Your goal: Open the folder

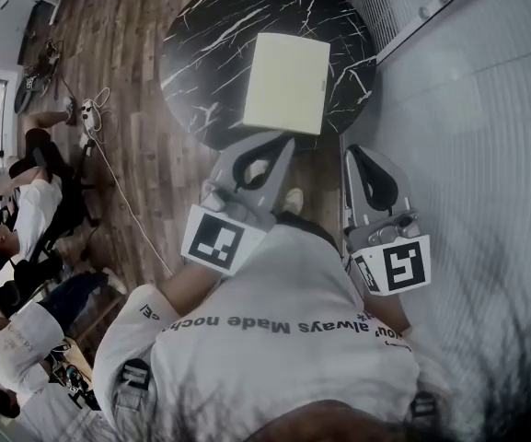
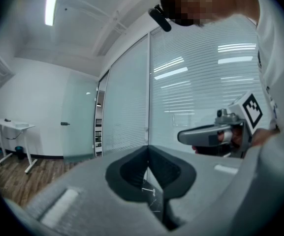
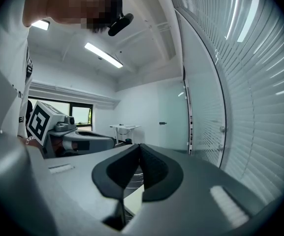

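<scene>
A pale yellow folder (image 1: 286, 83) lies closed on the round black marble table (image 1: 201, 72), toward its right side. In the head view both grippers are held out in front of the person, short of the table. The left gripper (image 1: 282, 141) points at the folder's near edge with its jaws together and nothing between them. Beside it, the right gripper (image 1: 354, 153) is off the table's near right rim, also shut and empty. In the left gripper view the jaws (image 2: 148, 151) meet. In the right gripper view the jaws (image 3: 140, 149) meet too, with a pale strip of the folder (image 3: 132, 198) below them.
A glass wall with blinds (image 1: 486, 155) runs close along the right. Wooden floor (image 1: 145, 182) with a white cable (image 1: 122, 191) lies left of the table. People sit at the far left (image 1: 17, 228). A white desk (image 2: 14, 127) stands far off.
</scene>
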Demonstrator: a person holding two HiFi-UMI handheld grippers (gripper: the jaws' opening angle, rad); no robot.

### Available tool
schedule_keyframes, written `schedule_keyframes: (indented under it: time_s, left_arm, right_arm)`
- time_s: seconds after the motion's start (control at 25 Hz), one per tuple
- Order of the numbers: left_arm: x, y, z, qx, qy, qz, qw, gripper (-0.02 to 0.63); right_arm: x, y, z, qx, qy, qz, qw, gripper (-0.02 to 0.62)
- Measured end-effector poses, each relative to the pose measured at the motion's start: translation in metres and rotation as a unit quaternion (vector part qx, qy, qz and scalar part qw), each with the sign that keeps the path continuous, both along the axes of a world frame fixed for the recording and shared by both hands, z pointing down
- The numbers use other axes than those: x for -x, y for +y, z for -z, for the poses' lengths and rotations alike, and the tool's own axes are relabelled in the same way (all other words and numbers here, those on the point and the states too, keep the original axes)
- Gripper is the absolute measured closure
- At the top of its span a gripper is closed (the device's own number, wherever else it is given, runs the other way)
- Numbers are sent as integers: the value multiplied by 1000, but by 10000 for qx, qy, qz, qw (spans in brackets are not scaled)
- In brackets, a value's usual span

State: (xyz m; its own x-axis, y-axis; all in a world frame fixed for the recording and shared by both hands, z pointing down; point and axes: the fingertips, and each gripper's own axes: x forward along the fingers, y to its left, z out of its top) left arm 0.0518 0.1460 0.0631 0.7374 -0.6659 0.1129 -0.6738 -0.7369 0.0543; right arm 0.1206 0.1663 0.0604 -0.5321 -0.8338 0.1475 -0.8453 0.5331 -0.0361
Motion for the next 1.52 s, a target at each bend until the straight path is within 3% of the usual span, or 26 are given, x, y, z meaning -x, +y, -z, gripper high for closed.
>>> schedule_keyframes:
  time_s: [0.44, 0.68, 1.2, 1.52]
  left_arm:
    - [70, -112, 2, -47, 68, -140, 9999, 603]
    - [91, -150, 4, -39, 63, -263, 9996, 603]
    - [48, -188, -15, 154, -29, -353, 9993, 603]
    - [29, -200, -50, 325, -306, -360, 9984, 604]
  right_arm:
    - [74, -112, 7, -39, 211, -1, 9998, 593]
    - [96, -148, 12, -49, 259, -105, 9996, 592]
    - [55, -185, -4, 129, 397, -215, 9989, 592]
    - [34, -191, -39, 466, 284, -164, 9984, 592]
